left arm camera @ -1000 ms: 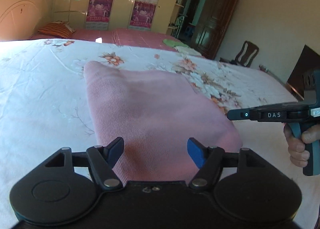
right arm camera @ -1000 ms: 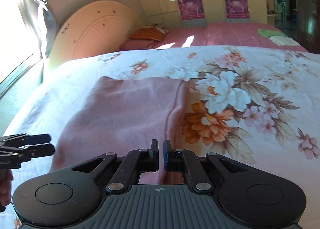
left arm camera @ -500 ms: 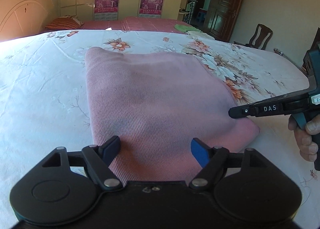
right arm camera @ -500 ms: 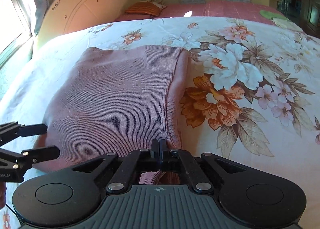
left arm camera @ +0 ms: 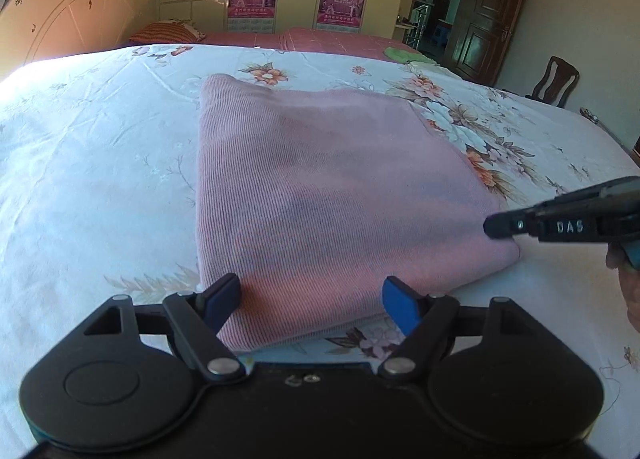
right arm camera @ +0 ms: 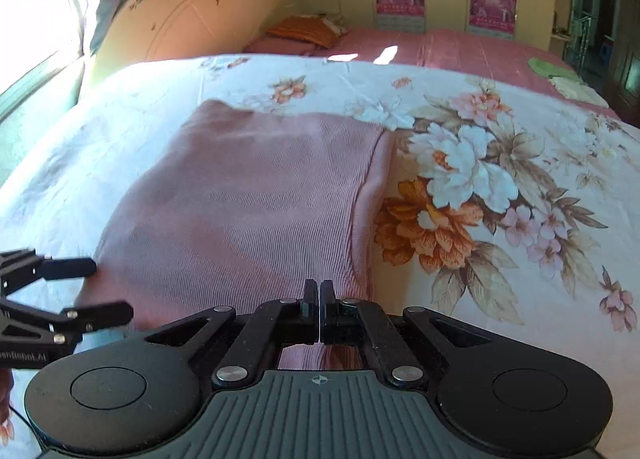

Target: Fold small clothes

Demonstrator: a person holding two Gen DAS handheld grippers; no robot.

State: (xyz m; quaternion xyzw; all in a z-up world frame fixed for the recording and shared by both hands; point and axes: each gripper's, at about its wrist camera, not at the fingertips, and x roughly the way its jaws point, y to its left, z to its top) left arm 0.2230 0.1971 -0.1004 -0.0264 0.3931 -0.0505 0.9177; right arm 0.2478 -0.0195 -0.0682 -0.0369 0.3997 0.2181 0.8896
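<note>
Left hand-held gripper (left arm camera: pixel 312 301) hangs low over the near edge of the folded pink knit garment (left arm camera: pixel 332 195), its blue-padded fingers (left arm camera: pixel 400 309) spread wide to either side of the cloth. Right hand-held gripper (right arm camera: pixel 319 309) has its jaws pressed together at the garment's near right corner; whether any fabric is pinched between them cannot be told. The garment lies flat as a folded rectangle on the floral bedsheet (right arm camera: pixel 500 187) of the bed. Beyond it, an orange striped pillow (right arm camera: pixel 304 33) rests by the headboard (right arm camera: pixel 192 7).
</note>
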